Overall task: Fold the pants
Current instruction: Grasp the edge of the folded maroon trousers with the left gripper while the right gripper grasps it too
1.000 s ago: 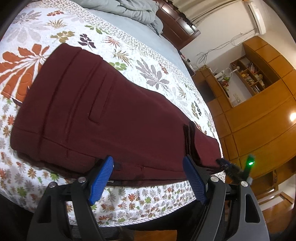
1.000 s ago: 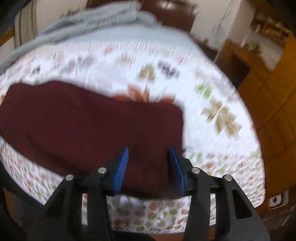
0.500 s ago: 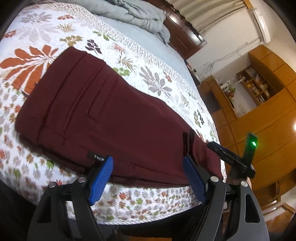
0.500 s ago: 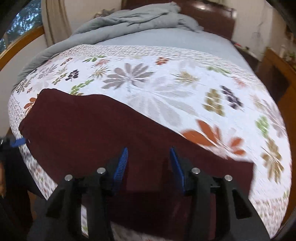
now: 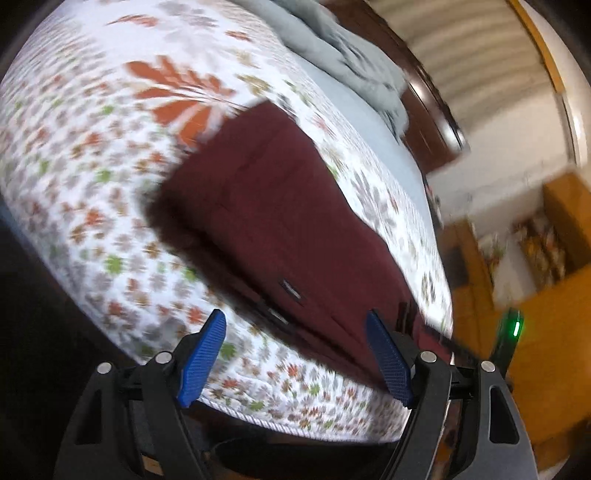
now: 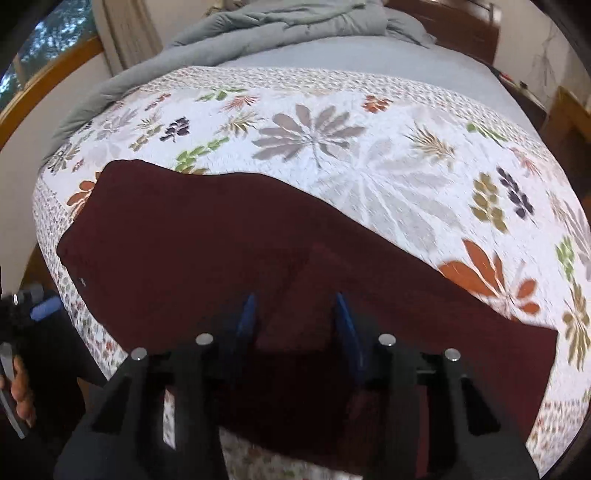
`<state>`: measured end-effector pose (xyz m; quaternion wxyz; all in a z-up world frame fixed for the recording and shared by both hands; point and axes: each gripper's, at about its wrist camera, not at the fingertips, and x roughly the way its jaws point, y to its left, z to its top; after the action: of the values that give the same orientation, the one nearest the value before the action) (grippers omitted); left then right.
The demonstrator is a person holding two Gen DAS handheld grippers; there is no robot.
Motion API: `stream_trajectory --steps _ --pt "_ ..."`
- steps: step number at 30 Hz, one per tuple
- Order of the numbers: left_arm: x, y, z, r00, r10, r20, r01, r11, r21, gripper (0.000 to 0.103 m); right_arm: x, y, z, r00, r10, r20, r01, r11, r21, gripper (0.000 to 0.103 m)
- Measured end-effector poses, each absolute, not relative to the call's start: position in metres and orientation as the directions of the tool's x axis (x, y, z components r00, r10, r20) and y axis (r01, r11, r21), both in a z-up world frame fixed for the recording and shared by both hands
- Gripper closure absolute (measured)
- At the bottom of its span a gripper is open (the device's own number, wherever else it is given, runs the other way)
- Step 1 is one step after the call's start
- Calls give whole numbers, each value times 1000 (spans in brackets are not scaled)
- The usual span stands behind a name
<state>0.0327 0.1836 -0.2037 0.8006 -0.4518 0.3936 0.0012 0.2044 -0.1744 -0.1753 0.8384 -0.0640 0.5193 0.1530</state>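
Observation:
Dark maroon pants lie flat along the near edge of a bed with a floral quilt. In the left wrist view the pants run from the waist end at the middle to the leg end at the right. My left gripper is open and empty, hovering over the quilt edge beside the waist end. My right gripper is open, low over the leg part of the pants, with nothing between its jaws. The left gripper also shows at the left edge of the right wrist view.
A grey duvet is bunched at the head of the bed by a dark wooden headboard. Wooden cabinets and shelves stand to the right of the bed. A window is at the left.
My left gripper has swung left, off the pants toward the waist end; its view is now blurred. My right gripper has shifted left along the pants and stays open.

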Motion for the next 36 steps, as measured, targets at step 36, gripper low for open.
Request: stream_trajectory --steps 36 --pt "90 246 -265 666 -371 -648 -594 262 -761 21 405 173 -218 -408 152 -900 -816 381 435 20"
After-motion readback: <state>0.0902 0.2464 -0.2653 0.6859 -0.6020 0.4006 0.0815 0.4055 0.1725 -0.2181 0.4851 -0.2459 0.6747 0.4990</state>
